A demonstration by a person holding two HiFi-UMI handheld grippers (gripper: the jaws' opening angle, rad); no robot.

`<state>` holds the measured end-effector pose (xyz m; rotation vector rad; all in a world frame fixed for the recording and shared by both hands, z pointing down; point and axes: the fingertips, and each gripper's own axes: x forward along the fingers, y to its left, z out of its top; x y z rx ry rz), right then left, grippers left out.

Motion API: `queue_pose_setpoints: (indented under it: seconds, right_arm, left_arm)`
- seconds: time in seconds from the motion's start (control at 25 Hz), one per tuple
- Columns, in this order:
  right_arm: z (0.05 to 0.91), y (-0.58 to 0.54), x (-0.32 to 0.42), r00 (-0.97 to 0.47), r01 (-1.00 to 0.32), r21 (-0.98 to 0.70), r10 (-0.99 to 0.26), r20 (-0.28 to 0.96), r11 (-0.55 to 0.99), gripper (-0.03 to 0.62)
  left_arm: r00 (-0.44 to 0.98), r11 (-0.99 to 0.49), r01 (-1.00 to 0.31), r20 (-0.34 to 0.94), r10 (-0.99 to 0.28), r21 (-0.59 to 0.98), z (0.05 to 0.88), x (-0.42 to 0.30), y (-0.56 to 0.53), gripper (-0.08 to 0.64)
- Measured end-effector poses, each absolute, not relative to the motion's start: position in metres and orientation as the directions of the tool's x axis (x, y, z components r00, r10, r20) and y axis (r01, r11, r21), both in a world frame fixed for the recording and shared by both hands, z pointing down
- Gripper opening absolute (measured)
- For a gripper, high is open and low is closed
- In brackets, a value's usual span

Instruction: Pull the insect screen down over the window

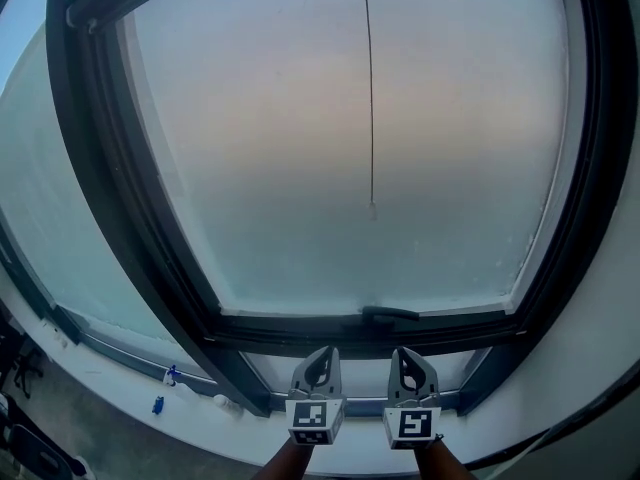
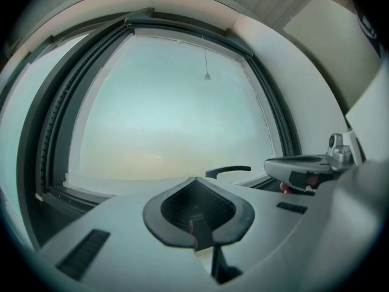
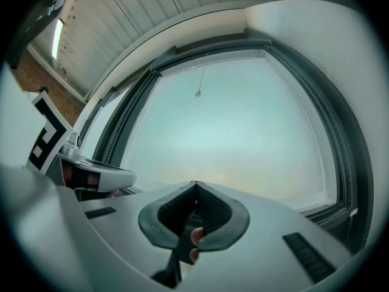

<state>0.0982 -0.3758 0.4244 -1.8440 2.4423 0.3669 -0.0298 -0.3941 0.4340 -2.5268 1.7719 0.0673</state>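
Beneath window (image 1: 300, 148), forearms (image 1: 288, 462) cut off, pull cord (image 1: 371, 98) cropped above

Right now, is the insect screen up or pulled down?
Up: its pull cord dangles from the top frame; no screen crosses the pane.

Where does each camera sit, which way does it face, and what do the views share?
Head view: on the person's head, facing the window pane; both forearms, left gripper and right gripper at the bottom.
Left gripper view: on the left gripper, along its shut jaws toward the pane; right gripper at right.
Right gripper view: on the right gripper, along its shut jaws; left gripper at left, a fingertip below.
Shared: pane and pull cord in all.
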Motion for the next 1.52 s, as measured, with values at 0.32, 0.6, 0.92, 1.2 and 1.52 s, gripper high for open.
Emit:
queue_pose_setpoints:
  seconds: [0.32,0.6,0.92,1.2,1.52]
  right_arm:
    - [0.371,-0.392,0.101,-0.247,-0.963,0.185,-0.922,-0.298,0.198,0.003]
    - [0.310,-0.403,0.100,-0.235,-0.966,0.204,-0.870,-0.434,0.159,0.003]
    - [0.235,-0.408,0.114,-0.226,-0.963,0.249,-0.806,-0.548,0.100,0.003]
    - [0.175,-0.410,0.108,-0.250,-0.958,0.273,-0.726,-0.641,0.089,0.003]
    - [0.118,-0.413,0.104,-0.259,-0.944,0.328,-0.663,-0.703,0.021,0.003]
  left_arm:
    - [0.369,-0.374,-0.927,-0.177,-0.912,-0.006,0.384,-0.028,-0.419,0.002]
    - [0.372,-0.352,-0.928,-0.291,-0.882,-0.120,0.334,-0.032,-0.439,0.003]
    - [0.362,-0.309,-0.932,-0.442,-0.820,-0.190,0.257,-0.043,-0.447,0.003]
    - [0.364,-0.289,-0.931,-0.543,-0.757,-0.220,0.192,-0.046,-0.450,0.003]
    - [0.357,-0.220,-0.932,-0.637,-0.683,-0.287,0.120,-0.052,-0.445,0.003]
